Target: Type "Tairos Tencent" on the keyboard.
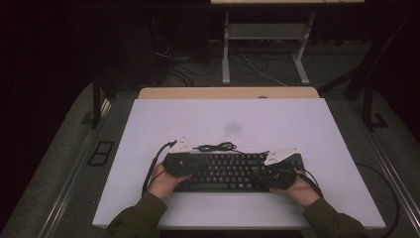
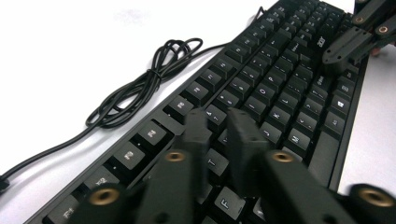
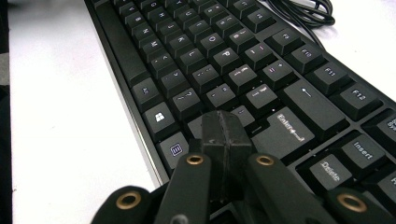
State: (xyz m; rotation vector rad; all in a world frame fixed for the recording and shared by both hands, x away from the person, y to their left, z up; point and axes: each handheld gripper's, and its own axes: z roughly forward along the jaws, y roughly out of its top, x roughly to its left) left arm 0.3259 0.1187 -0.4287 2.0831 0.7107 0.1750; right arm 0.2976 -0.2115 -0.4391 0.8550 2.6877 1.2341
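A black keyboard (image 1: 233, 171) lies near the front of the white tabletop (image 1: 223, 116), its coiled cable (image 1: 215, 147) just behind it. My left gripper (image 1: 178, 163) sits over the keyboard's left end. In the left gripper view its jaws (image 2: 219, 123) hover above the letter keys (image 2: 280, 60), a narrow gap between them and nothing held. My right gripper (image 1: 277, 176) is over the right end. In the right gripper view its jaws (image 3: 224, 128) are pressed together just above the keys beside Enter (image 3: 289, 128). The right gripper (image 2: 355, 37) also appears far off in the left gripper view.
The bundled cable (image 2: 144, 84) lies on the white surface beside the keyboard's back edge. A faint grey smudge (image 1: 232, 127) marks the tabletop's middle. A wooden table edge (image 1: 228, 92) and another desk's legs (image 1: 225, 49) stand beyond. Dark floor surrounds the table.
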